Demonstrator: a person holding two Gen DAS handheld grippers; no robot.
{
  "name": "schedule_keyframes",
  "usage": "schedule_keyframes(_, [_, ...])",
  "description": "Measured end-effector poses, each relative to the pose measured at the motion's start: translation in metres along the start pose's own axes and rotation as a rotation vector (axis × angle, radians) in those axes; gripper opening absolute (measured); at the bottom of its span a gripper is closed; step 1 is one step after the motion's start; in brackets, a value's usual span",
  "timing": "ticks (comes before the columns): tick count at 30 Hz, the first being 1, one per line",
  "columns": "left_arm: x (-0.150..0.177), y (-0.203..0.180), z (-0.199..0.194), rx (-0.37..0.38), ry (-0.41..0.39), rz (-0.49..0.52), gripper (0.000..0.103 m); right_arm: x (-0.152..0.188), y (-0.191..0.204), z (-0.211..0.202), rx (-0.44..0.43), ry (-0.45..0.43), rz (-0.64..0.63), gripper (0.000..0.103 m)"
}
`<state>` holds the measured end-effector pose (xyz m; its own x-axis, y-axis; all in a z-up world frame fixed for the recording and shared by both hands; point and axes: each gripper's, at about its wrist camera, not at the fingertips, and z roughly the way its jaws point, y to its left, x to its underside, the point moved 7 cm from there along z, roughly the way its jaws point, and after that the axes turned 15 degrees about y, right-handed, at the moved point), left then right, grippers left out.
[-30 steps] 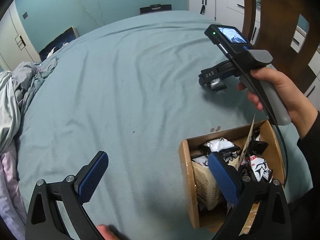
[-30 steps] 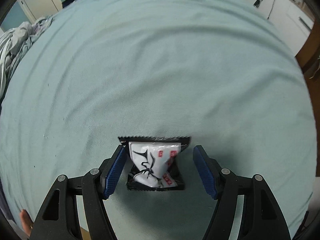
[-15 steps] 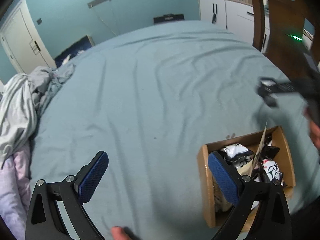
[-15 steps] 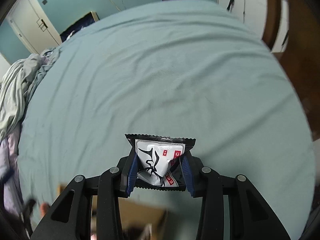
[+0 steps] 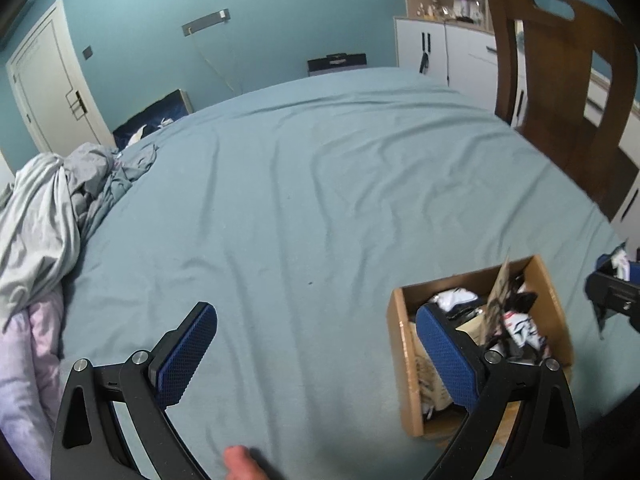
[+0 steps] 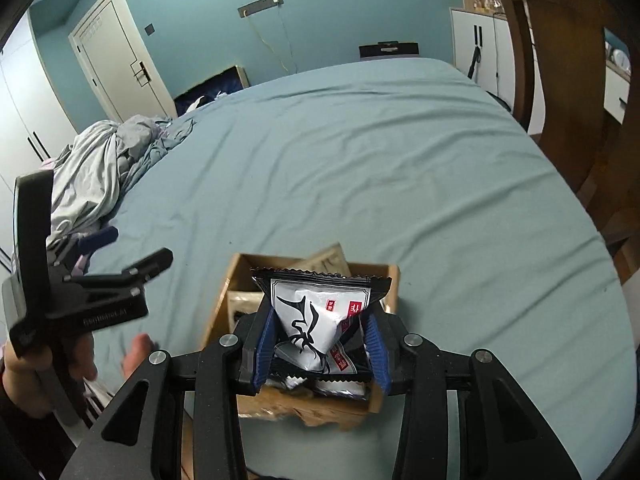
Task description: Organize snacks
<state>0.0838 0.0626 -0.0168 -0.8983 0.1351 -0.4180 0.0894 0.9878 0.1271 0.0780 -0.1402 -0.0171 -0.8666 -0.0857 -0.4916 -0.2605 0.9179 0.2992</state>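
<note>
A white and black snack packet [image 6: 316,312] with red labels is pinched between the blue pads of my right gripper [image 6: 320,332], which is shut on it. It hangs just above an open cardboard box [image 6: 390,280] that holds several similar packets [image 5: 520,324]. The box [image 5: 398,332] stands on the teal bed sheet [image 5: 320,180]. My left gripper [image 5: 318,332] is open and holds nothing, low over the sheet to the left of the box. In the left wrist view the right gripper [image 5: 616,280] shows only at the right edge.
A wooden chair [image 5: 560,100] stands past the bed's right side. Crumpled grey and pink bedding [image 5: 48,208] is heaped at the left. White cabinets [image 5: 440,48] and a door [image 5: 48,92] line the far wall. A fingertip [image 5: 240,462] shows at the bottom.
My right gripper closed on the packet, lifted it off the sheet and carried it back over the box. The left gripper drew back and tilted up a little.
</note>
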Motion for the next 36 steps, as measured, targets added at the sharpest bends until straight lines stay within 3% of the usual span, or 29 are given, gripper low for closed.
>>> schedule_keyframes(2, [0.0,0.001,-0.001,0.005,-0.004,-0.008,0.102,0.005,-0.003,-0.005,0.014,0.029,0.006,0.045])
schedule_keyframes(4, [0.002,0.002,0.0,-0.007,-0.002,-0.006,0.102,0.004,-0.007,-0.008,0.051,0.06,0.016,0.057])
schedule_keyframes(6, [0.003,-0.001,0.001,-0.02,0.006,0.003,0.102,0.0,-0.013,-0.013,0.108,0.031,0.026,0.064])
schedule_keyframes(10, [0.005,-0.007,0.005,-0.016,0.025,0.028,0.102,0.022,-0.03,-0.026,0.309,-0.06,-0.004,0.091])
schedule_keyframes(12, [0.005,-0.011,0.008,-0.024,0.034,0.046,0.102,0.047,-0.047,-0.015,0.435,-0.037,0.027,0.091])
schedule_keyframes(13, [0.005,-0.014,0.009,-0.029,0.039,0.054,0.102,0.053,-0.049,-0.01,0.456,0.005,0.052,0.091])
schedule_keyframes(15, [0.004,-0.019,0.011,-0.035,0.054,0.07,0.102,0.053,-0.04,-0.009,0.419,-0.005,0.024,0.091])
schedule_keyframes(19, [0.005,-0.025,0.011,-0.069,0.042,0.1,0.102,0.047,-0.025,-0.009,0.44,-0.081,-0.028,0.091])
schedule_keyframes(25, [0.007,-0.024,0.008,-0.074,0.027,0.108,0.102,0.063,-0.007,0.012,0.47,-0.042,-0.146,0.091])
schedule_keyframes(31, [0.006,-0.027,0.009,-0.074,0.025,0.115,0.102,0.057,-0.014,0.001,0.43,-0.06,-0.103,0.091])
schedule_keyframes(36, [0.007,-0.029,0.005,-0.093,0.005,0.135,0.102,0.055,-0.022,-0.011,0.347,-0.044,-0.021,0.091])
